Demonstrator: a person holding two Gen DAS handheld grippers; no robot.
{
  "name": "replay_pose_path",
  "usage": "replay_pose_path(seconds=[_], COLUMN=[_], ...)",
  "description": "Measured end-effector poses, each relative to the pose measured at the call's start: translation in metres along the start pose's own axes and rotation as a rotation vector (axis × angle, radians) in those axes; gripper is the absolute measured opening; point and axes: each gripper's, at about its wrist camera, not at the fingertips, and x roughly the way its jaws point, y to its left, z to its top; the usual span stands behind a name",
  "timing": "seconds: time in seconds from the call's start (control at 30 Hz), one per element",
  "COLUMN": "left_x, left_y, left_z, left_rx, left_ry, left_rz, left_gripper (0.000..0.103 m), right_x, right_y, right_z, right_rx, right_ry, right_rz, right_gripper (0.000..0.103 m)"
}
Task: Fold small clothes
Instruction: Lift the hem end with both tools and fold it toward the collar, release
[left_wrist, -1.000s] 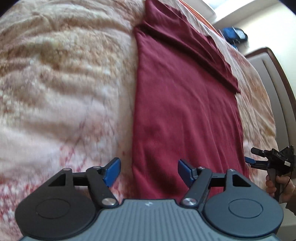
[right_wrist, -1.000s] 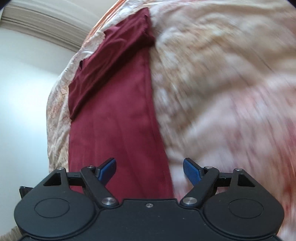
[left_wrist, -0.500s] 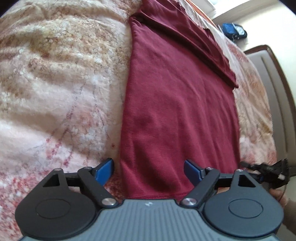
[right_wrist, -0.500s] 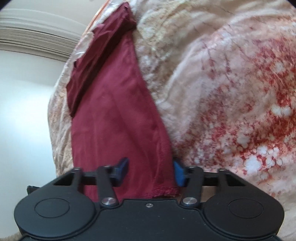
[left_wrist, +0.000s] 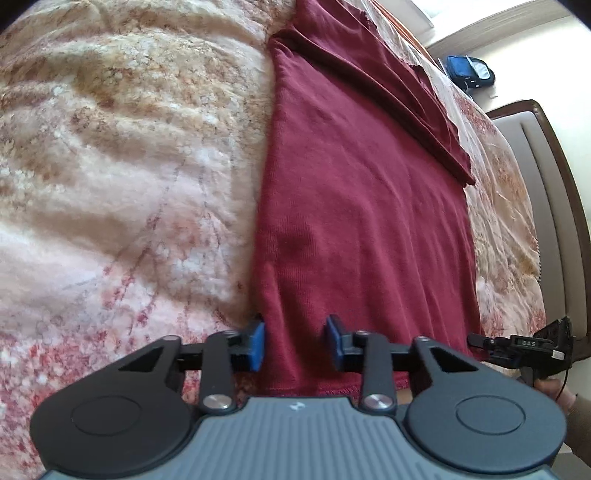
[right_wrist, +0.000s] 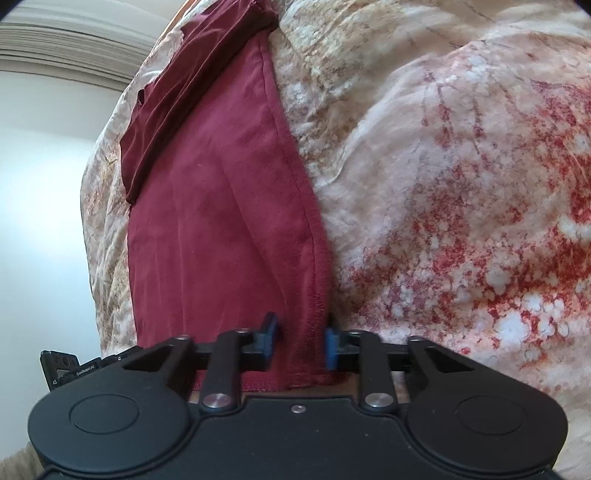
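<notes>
Left wrist view: garment (left_wrist: 362, 229) hem hidden behind left gripper (left_wrist: 295, 345); grip unclear.

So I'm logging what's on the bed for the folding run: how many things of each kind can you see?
Maroon garment: 1
Floral blanket: 1
Blue pouch: 1
Grippers, left and right: 2
Total: 5
</notes>
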Motion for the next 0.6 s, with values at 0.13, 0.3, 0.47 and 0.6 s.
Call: replay_pose_path(seconds=[0.13, 0.3, 0.47, 0.6], left_x=[-0.0007, -0.0011, -0.0018, -0.0074], left_y=[-0.0022, 0.0019, 0.0049, 0.0027], left_z=[-0.0007, -0.0024, -0.0029, -0.0071], left_rx=[0.008, -0.029, -0.024, 0.020], left_ry=[0.004, 0.011, 0.033, 0.027], left_rz=[0.001, 0.008, 0.002, -0.017], left_gripper=[0.027, 0.027, 0.027, 0.005], right_x=[-0.0017, 0.0033, 0.0056, -0.0003], right_y=[0.0042, 0.0043, 0.0009, 0.0057], right_z=[0.0001, -0.0007, 0.0015, 0.0010], right_rx=[-0.022, 0.016, 0.012, -0.030], right_ry=[0.001, 0.023, 0.035, 0.027], right_rz=[-0.001, -0.001, -0.004, -0.023], right_gripper=[0.012, 0.018, 0.015, 0.009])
